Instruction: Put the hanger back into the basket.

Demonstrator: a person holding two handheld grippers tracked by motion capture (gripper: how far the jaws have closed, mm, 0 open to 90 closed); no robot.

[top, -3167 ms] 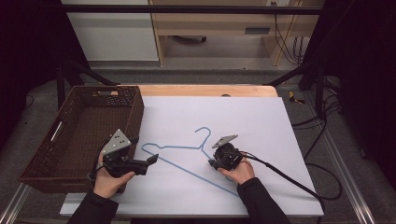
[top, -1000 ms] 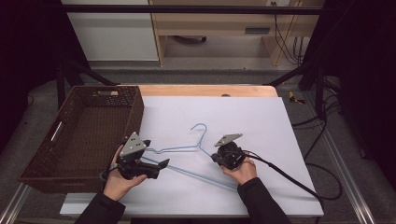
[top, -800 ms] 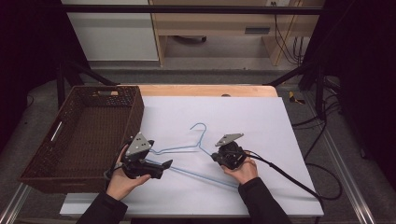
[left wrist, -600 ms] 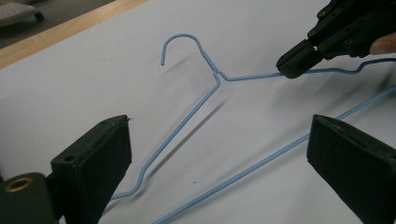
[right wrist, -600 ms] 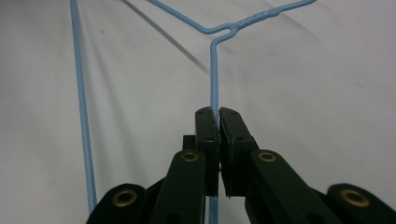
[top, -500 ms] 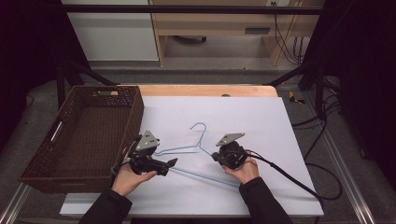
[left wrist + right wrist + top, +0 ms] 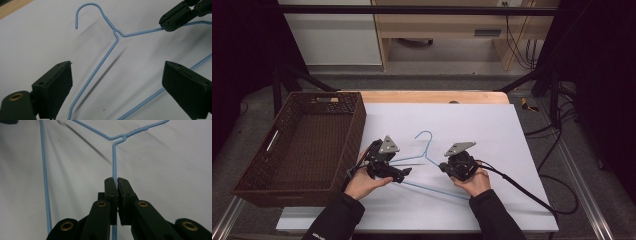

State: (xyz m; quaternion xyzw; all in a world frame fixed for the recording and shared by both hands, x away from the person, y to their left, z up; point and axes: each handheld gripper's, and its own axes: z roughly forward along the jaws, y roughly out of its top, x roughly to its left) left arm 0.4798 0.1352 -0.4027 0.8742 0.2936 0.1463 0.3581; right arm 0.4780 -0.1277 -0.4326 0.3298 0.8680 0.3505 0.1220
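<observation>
Two grippers work one blue wire hanger [image 7: 424, 159]: the right gripper [image 7: 115, 185] pinches its shoulder wire; the left gripper [image 7: 117, 85] has fingers spread astride another. Bare tabotop lies beyond; the basket [image 7: 357, 125] flanks the left.

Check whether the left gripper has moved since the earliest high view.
Yes. The left gripper, jaws open, has shifted rightward, away from the wicker basket and over the blue wire hanger.

Hanger [image 7: 424, 152]: light blue wire. Basket [image 7: 272, 177]: dark brown weave. Table cover [image 7: 492, 130]: plain white. Tabletop edge [image 7: 427, 96], 12 o'clock: pale wood. Gripper jaws: black.
</observation>
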